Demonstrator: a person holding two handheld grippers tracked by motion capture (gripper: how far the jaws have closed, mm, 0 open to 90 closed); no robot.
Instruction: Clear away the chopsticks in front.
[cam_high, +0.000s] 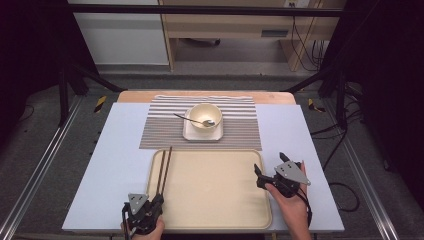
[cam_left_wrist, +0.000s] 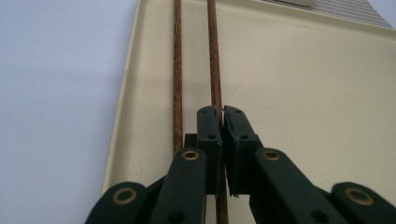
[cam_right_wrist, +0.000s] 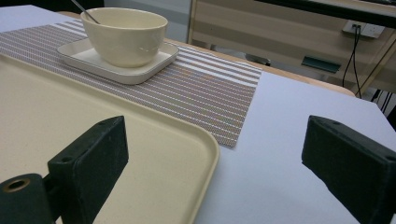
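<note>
Lengthwise along the tray's (cam_high: 215, 220) left edge lie two chopsticks (cam_high: 164, 167), long axes pointing away toward the mat (cam_high: 240, 135). Left gripper (cam_left_wrist: 222, 114): jaws clamped on the near end of the right-hand stick (cam_left_wrist: 214, 56); the other stick (cam_left_wrist: 177, 70) lies just beside, free. Right gripper (cam_high: 270, 167): jaws wide apart, at the tray's right rim.

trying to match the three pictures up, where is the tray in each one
High view: the tray lies low in the middle, chopsticks on its left part.
Left gripper view: its bare floor spreads right of the chopsticks.
Right gripper view: its rounded corner sits lower left.
Shared landmark: the striped placemat beyond the tray.
</note>
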